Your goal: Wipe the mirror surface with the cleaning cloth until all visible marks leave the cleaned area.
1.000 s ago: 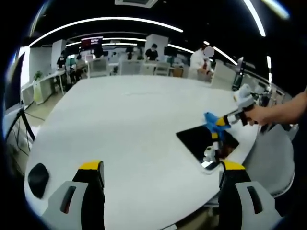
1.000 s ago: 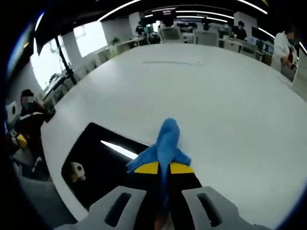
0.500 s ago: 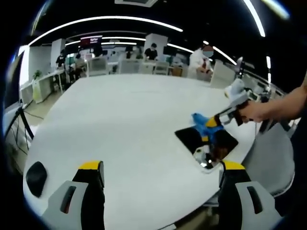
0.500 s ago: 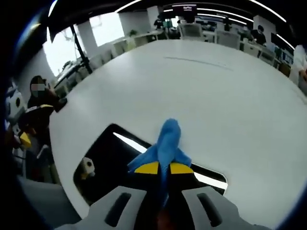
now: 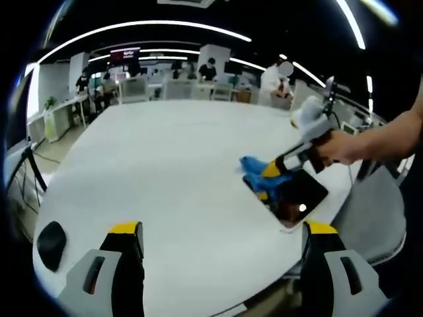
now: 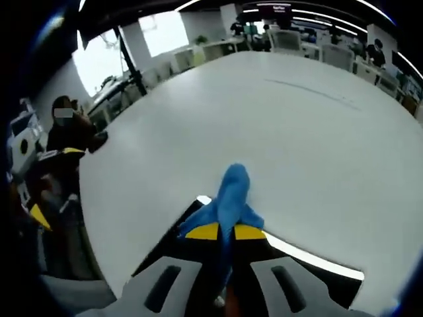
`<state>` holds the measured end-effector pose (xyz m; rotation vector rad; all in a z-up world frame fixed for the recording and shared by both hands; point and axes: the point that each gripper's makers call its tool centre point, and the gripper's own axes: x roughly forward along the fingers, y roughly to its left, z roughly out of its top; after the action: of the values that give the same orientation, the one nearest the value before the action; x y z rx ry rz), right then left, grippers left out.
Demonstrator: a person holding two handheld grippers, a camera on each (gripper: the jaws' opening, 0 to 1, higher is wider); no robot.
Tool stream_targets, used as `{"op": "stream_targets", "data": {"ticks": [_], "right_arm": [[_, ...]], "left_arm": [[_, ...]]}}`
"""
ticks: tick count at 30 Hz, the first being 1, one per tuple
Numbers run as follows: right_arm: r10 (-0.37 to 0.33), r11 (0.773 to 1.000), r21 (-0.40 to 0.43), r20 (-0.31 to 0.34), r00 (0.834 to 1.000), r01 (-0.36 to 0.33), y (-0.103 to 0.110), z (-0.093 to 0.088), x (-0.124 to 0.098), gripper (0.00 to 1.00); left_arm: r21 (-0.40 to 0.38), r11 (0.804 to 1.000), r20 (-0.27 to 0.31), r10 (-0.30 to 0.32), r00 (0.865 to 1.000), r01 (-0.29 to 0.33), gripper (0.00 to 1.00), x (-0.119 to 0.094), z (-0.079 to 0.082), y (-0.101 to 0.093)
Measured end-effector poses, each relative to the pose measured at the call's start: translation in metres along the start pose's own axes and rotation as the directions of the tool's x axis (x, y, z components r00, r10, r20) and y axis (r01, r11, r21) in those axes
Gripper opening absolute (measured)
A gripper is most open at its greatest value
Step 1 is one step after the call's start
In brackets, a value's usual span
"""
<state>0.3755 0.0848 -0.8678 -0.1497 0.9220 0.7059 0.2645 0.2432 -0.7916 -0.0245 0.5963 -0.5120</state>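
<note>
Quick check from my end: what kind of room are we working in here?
Probably an open-plan office or lab. A big white table holds the mirror, desks and chairs line the far side with people at them, and long strip lights run overhead.

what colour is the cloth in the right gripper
Blue; the cloth shows best in the right gripper view.

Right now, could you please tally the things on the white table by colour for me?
Blue: 1, the cleaning cloth held shut in the right tongs.
Black: 2, the mirror and a small oval object near the table's edge.
Total: 3.
</note>
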Motion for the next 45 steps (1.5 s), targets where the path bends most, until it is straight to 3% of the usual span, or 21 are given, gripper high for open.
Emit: {"op": "stream_targets", "data": {"ticks": [5, 17, 36, 45], "right_arm": [[0.014, 0.999, -0.029, -0.012, 1.0, -0.014, 0.016, 0.01, 0.01, 0.01], [0.02, 1.0, -0.018, -0.014, 1.0, -0.02, 0.015, 0.007, 0.008, 0.0], [0.078, 0.997, 0.013, -0.074, 0.994, -0.078, 0.04, -0.027, -0.013, 0.01], [0.101, 0.995, 0.009, -0.074, 0.992, -0.101, 0.04, -0.029, -0.013, 0.0]], "left_arm": [[-0.003, 1.0, 0.005, 0.009, 1.0, -0.009, 1.0, -0.002, 0.003, 0.005], [-0.005, 1.0, 0.004, 0.006, 1.0, -0.006, 1.0, 0.004, 0.004, 0.003], [0.007, 1.0, 0.008, 0.001, 1.0, -0.002, 1.0, 0.004, 0.006, 0.001], [0.017, 1.0, 0.005, -0.009, 1.0, 0.009, 1.0, 0.004, 0.006, -0.003]]}}
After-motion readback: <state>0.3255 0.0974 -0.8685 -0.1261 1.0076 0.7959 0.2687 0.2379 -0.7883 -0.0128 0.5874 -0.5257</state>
